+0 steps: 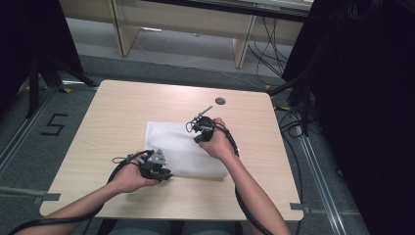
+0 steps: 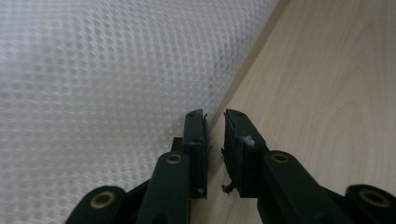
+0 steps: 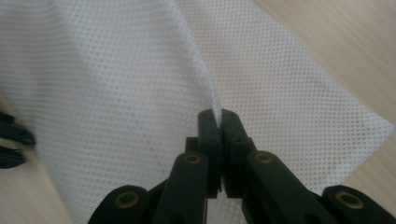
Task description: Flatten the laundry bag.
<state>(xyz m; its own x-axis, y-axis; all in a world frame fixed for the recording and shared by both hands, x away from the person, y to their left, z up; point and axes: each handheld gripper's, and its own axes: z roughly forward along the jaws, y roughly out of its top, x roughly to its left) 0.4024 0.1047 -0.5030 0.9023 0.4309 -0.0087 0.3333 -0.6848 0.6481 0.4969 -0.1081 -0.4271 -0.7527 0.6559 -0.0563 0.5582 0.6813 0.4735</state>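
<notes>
On the table (image 1: 122, 107), right tongs (image 3: 219, 116) pinch mesh cloth (image 3: 116, 70)

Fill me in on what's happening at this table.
A person at a wooden table is working a white mesh cloth with a hand-held gripper in each hand. The right hand-held gripper is shut on a raised fold of the cloth near its far right side. The left hand-held gripper is open at the cloth's near edge, one jaw over the mesh, one over the wood, gripping nothing yet.

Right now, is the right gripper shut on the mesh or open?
Shut on it: in the right gripper view the right gripper has its jaws closed together with a raised fold of the mesh pinched between them.
</notes>
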